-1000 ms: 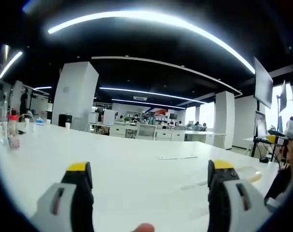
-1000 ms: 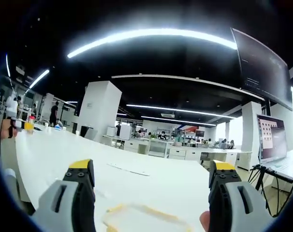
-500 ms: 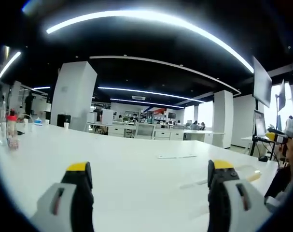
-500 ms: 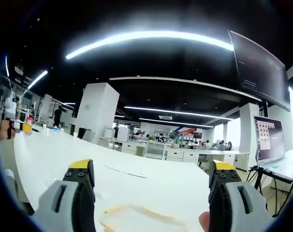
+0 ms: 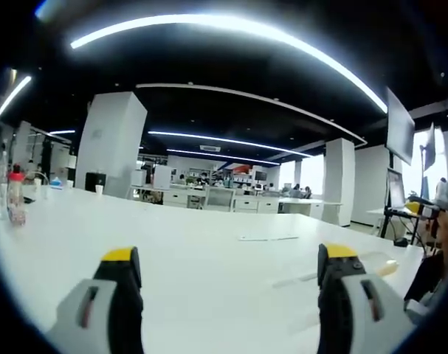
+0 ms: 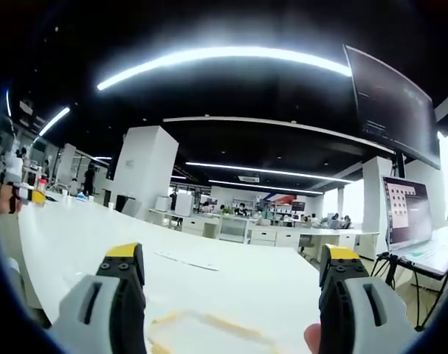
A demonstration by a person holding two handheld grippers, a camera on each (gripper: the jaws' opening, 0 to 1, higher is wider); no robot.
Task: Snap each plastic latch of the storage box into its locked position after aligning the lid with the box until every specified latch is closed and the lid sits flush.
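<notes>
Right gripper view looks level along the white table [image 6: 231,284]; the right gripper [image 6: 229,274] hovers with jaws spread wide, holding nothing, above the storage box lid [image 6: 209,332]. Left gripper [image 5: 229,274] likewise gapes wide, empty, over bare tabletop.

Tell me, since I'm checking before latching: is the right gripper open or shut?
Open. In the right gripper view, the right gripper has its yellow-tipped jaws standing wide apart, nothing between them, above the storage box lid.
</notes>
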